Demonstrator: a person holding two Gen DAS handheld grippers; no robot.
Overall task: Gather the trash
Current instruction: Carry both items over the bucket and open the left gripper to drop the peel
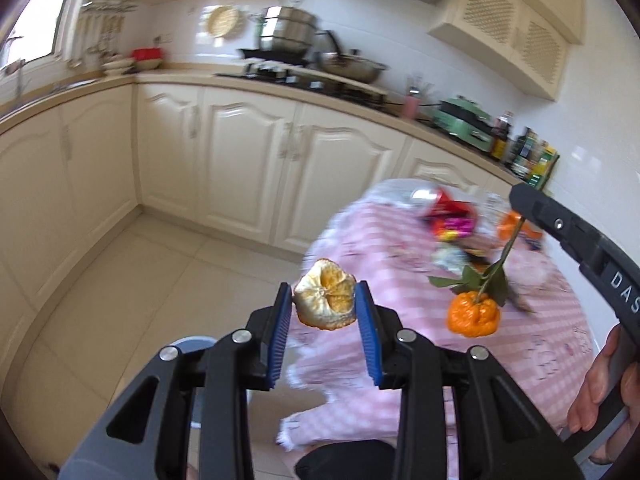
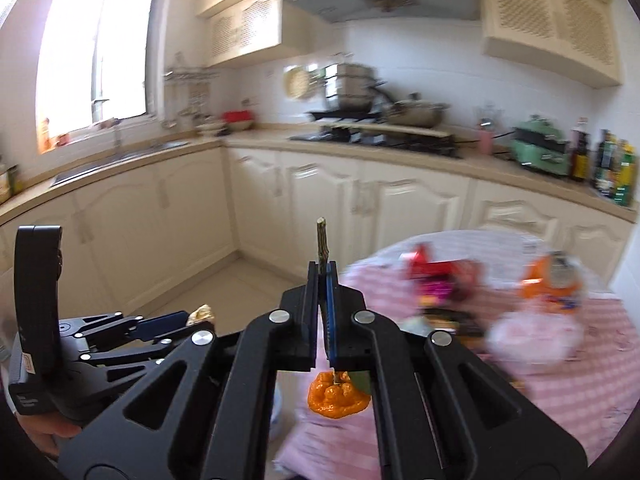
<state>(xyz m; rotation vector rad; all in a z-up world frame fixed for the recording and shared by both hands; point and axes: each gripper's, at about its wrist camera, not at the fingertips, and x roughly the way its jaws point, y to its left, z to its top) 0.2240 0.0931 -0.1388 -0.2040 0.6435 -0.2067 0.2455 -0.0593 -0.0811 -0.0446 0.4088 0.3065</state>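
Note:
My left gripper (image 1: 325, 305) is shut on a curled piece of orange peel (image 1: 325, 300), held in the air past the edge of the table (image 1: 520, 360) with its pink checked cloth. My right gripper (image 2: 323, 280) is shut on the woody stem (image 2: 322, 240) of a small orange (image 2: 338, 398), which hangs below the jaws with green leaves. In the left wrist view that orange (image 1: 474, 314) dangles by its stem from the right gripper (image 1: 520, 216) over the table. The left gripper (image 2: 188, 318) with the peel shows at the lower left of the right wrist view.
Red and pink wrappers (image 1: 450, 216) and an orange packet (image 2: 552, 284) lie at the table's far side. Cream cabinets (image 1: 248, 152) and a counter with pots (image 1: 288, 32), a green appliance (image 1: 466, 122) and bottles run behind. Tiled floor (image 1: 140, 280) lies left of the table.

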